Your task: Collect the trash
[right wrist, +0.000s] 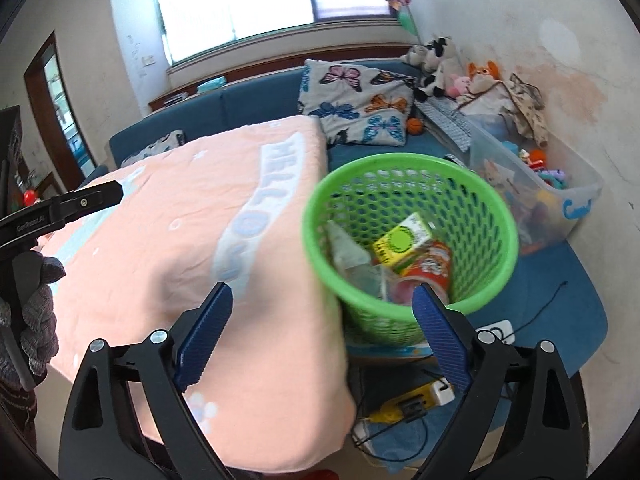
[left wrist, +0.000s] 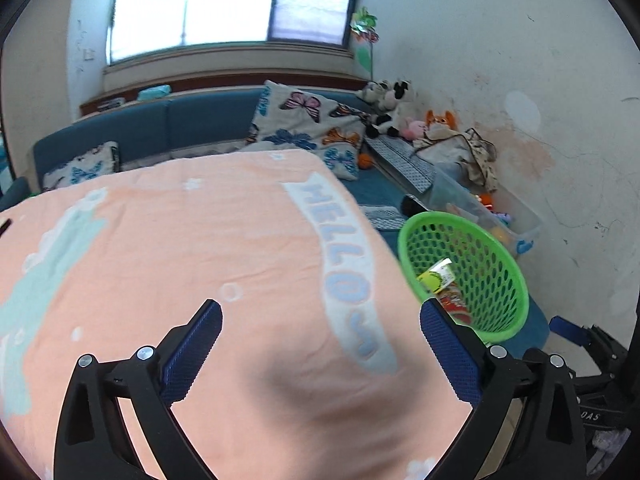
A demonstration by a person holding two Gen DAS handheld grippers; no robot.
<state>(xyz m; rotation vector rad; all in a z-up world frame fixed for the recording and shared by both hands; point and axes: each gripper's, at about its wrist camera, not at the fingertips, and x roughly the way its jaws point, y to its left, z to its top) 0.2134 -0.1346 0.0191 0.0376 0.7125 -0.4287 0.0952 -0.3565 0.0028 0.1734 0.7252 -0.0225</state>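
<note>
Left gripper [left wrist: 320,344] wide, empty, over peach "HELLO" blanket [left wrist: 180,240]. Right gripper [right wrist: 322,320] wide, empty, near green mesh basket [right wrist: 496,208]. Trash sits inside: yellow carton [right wrist: 402,242], red wrapper [right wrist: 434,266]. Looks like post-drop; next, find remaining trash, none visible here.

- The green basket [left wrist: 464,276] shows only partly in the left wrist view, its near side behind the right finger [left wrist: 448,352].
- A red cup [right wrist: 434,266] lies half buried under the yellow carton [right wrist: 402,242]; its print is too blurred to read.
- The peach blanket [right wrist: 224,264] runs off the bottom edge.
- The clear wrapper [right wrist: 348,256] is smeared and shapeless.
</note>
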